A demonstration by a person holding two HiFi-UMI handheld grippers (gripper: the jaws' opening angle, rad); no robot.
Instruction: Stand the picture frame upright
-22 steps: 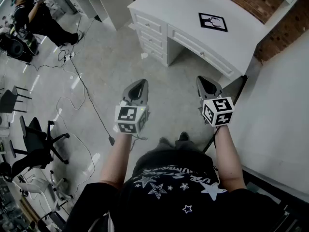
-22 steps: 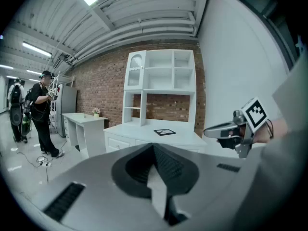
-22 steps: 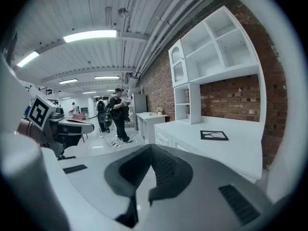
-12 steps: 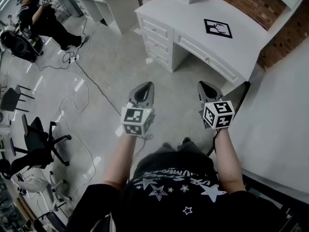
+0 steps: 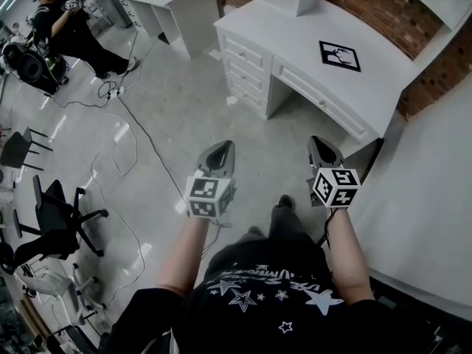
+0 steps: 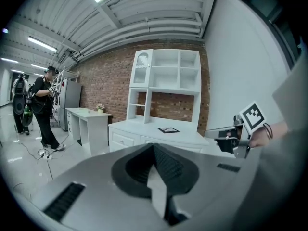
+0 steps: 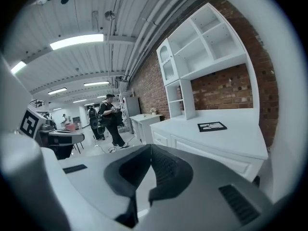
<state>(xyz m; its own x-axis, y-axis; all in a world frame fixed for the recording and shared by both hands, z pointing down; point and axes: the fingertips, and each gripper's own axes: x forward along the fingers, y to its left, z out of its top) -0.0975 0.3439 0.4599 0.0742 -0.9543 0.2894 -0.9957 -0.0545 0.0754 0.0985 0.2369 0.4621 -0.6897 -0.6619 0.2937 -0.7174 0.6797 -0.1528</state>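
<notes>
Holding left gripper [image 5: 220, 147] and right gripper [image 5: 319, 141] side by side above the floor [image 5: 184, 102], both pointing toward white desk [image 5: 295, 32]. Showing jaws pressed together on both, gripping nothing. Seeing picture frame [image 5: 340, 55] lying flat, face up, on the desk top, toward its right part, near brick wall [image 5: 369, 6], well apart from both grippers. Standing short of the desk. Noting another person [image 5: 63, 24] standing far left, black office chair [image 5: 59, 216] beside, cables [image 5: 125, 124] trailing across the floor.
</notes>
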